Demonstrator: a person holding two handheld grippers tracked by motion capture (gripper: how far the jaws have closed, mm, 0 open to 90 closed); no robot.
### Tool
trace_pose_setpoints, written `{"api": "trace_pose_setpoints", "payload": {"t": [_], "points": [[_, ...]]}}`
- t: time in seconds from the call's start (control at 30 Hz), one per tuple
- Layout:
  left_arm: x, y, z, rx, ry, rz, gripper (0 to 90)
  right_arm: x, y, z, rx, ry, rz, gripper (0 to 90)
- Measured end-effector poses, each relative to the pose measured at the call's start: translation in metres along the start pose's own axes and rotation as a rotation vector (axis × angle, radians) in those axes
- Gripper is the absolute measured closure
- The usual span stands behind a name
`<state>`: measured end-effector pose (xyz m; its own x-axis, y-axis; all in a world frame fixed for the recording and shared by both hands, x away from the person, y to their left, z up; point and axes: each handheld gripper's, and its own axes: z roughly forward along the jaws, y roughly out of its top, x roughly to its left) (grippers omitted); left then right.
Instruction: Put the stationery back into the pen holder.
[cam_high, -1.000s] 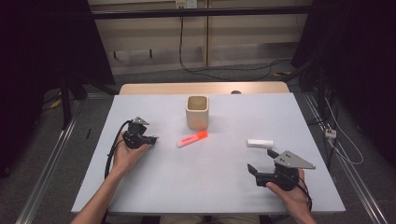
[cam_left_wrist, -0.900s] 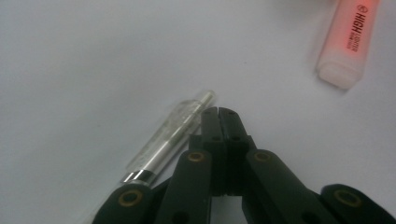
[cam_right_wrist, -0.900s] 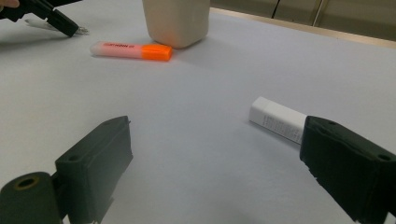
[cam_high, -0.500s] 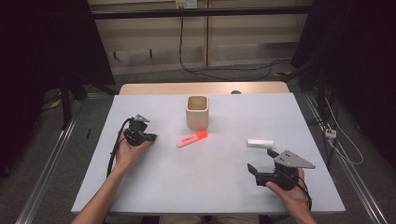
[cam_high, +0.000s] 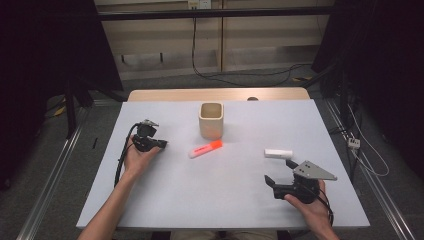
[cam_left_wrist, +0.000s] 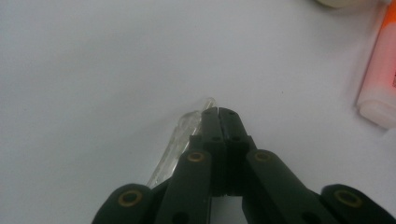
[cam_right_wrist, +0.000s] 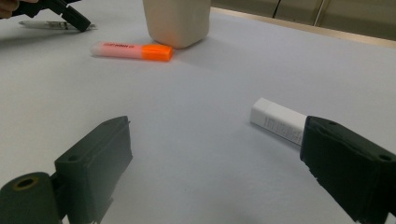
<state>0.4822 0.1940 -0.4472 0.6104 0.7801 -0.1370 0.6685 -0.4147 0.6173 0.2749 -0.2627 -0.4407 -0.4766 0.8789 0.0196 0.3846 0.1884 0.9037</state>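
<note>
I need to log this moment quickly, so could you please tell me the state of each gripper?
Left gripper: jaws closed, holding nothing; a clear pen lies beside them on the table.
Right gripper: jaws open, holding nothing.

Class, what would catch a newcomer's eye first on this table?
The orange highlighter lies mid-table, just in front of the beige cup. A white tube lies nearer the right claw, whose jaws stand wide open. The left claw is shut beside a clear pen.
</note>
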Motion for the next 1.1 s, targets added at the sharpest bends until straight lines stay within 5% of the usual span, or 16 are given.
{"api": "trace_pose_setpoints", "payload": {"t": [0.6,0.93,1.1], "points": [[0.011,0.008,0.003,0.013,0.042,-0.025,90.0,0.0,0.0,0.001,0.002,-0.001,0.0,8.6],[0.018,0.009,0.005,-0.015,0.08,-0.075,90.0,0.0,0.0,0.001,0.004,-0.002,0.002,8.6],[0.023,0.006,0.003,-0.025,0.037,-0.076,90.0,0.001,0.0,0.002,0.004,0.003,-0.004,8.6]]}}
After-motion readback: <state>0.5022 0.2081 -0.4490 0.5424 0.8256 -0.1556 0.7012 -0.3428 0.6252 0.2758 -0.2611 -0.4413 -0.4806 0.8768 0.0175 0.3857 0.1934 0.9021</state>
